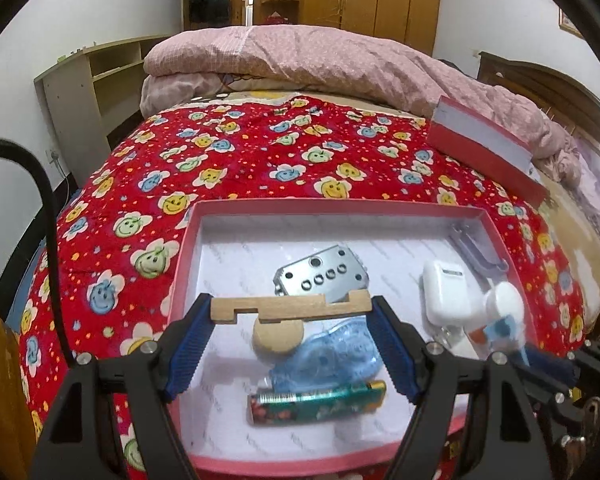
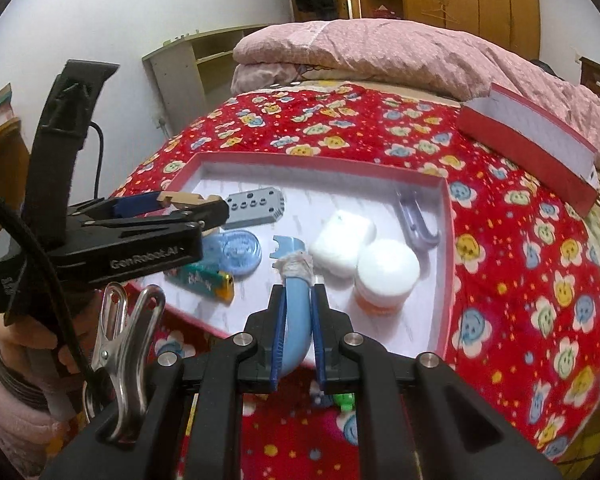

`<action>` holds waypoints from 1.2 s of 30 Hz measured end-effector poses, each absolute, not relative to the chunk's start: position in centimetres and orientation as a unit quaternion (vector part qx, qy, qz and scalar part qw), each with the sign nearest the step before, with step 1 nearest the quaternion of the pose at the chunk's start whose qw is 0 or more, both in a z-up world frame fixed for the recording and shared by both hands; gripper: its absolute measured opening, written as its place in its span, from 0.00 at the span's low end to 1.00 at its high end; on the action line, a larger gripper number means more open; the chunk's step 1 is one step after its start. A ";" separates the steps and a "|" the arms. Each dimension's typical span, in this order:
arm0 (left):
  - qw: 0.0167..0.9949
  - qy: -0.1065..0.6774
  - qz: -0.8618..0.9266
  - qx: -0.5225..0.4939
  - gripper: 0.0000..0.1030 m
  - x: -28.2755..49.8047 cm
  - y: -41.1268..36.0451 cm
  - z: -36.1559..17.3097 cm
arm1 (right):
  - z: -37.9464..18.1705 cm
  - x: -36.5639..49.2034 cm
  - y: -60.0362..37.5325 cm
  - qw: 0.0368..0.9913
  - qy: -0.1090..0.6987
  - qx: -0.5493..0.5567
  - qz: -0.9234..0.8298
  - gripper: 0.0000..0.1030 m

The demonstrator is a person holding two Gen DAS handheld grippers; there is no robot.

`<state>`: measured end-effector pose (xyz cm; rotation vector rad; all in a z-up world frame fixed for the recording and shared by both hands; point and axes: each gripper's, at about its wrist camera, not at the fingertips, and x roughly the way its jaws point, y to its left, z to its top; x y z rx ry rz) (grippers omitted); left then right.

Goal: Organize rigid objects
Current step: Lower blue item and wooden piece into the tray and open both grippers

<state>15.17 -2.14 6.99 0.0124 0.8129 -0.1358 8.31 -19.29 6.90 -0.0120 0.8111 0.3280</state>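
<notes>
The left gripper (image 1: 290, 312) was clamped across the ends of a notched wooden piece (image 1: 290, 307), its blue pads (image 1: 188, 348) pressing on both ends, and it held that piece above a shallow red-rimmed box (image 1: 340, 205) that lay on a red flowered blanket (image 1: 240, 148) covering a bed. The right gripper (image 2: 296, 320) had its jaws drawn tight on a curved light-blue plastic tool (image 2: 298, 312), whose notched tip was wrapped with a band of white tape and pointed over the near edge of the same box. Inside the box lay a grey metal plate with holes (image 1: 320, 278), a round wooden disc (image 1: 278, 335), a translucent blue oval case (image 1: 332, 356), a green patterned lighter (image 1: 316, 400), a white earbud case (image 1: 446, 292), a white-lidded jar (image 2: 386, 274) and a pale lavender hook (image 2: 414, 220) in the far right corner. From the right wrist view the left gripper appeared at the left with the wooden piece over the box's left part, just beside the metal plate. The box's lid (image 1: 488, 152) rested tilted against a pink quilt (image 1: 320, 60) farther up the bed, well apart from the box. A metal spring clip (image 2: 124, 344) hung near the person's hand (image 2: 28, 344) at lower left.
</notes>
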 end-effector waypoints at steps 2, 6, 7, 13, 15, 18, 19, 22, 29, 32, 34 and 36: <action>0.916 0.395 -0.064 0.008 0.78 15.7 -2.1 6.8 | 6.9 8.9 -19.0 0.905 0.394 -0.008 0.160 0.13; 0.915 0.400 -0.062 0.006 0.78 16.8 -2.0 6.5 | 6.7 10.0 -18.6 0.904 0.397 -0.007 0.160 0.13; 0.915 0.400 -0.062 0.006 0.78 17.0 -2.0 6.4 | 6.7 10.2 -18.5 0.903 0.399 -0.006 0.160 0.13; 0.914 0.401 -0.057 0.013 0.78 18.2 -2.2 6.0 | 6.3 11.2 -18.3 0.902 0.401 -0.006 0.157 0.13; 0.913 0.404 -0.056 0.013 0.78 18.6 -2.2 5.7 | 6.2 11.5 -18.3 0.902 0.403 -0.006 0.155 0.13; 0.911 0.409 -0.056 0.011 0.78 19.0 -2.2 5.3 | 6.0 12.0 -18.4 0.902 0.405 -0.003 0.152 0.13; 0.910 0.410 -0.056 0.011 0.78 19.0 -2.1 5.1 | 6.0 12.1 -18.5 0.902 0.405 -0.002 0.152 0.13; 0.909 0.413 -0.055 0.013 0.78 19.3 -2.2 4.8 | 5.8 12.3 -18.5 0.901 0.407 -0.003 0.150 0.13; 0.906 0.419 -0.057 0.012 0.79 19.4 -2.2 4.5 | 5.3 12.7 -18.5 0.899 0.413 0.000 0.148 0.13; 0.905 0.421 -0.058 0.010 0.80 19.4 -2.2 4.5 | 5.2 12.8 -18.6 0.898 0.414 0.002 0.148 0.13; 0.905 0.421 -0.058 0.011 0.80 19.4 -2.2 4.5 | 5.2 12.9 -18.6 0.898 0.414 0.003 0.149 0.13; 0.905 0.421 -0.058 0.011 0.80 19.4 -2.2 4.5 | 5.2 12.8 -18.6 0.898 0.414 0.004 0.149 0.13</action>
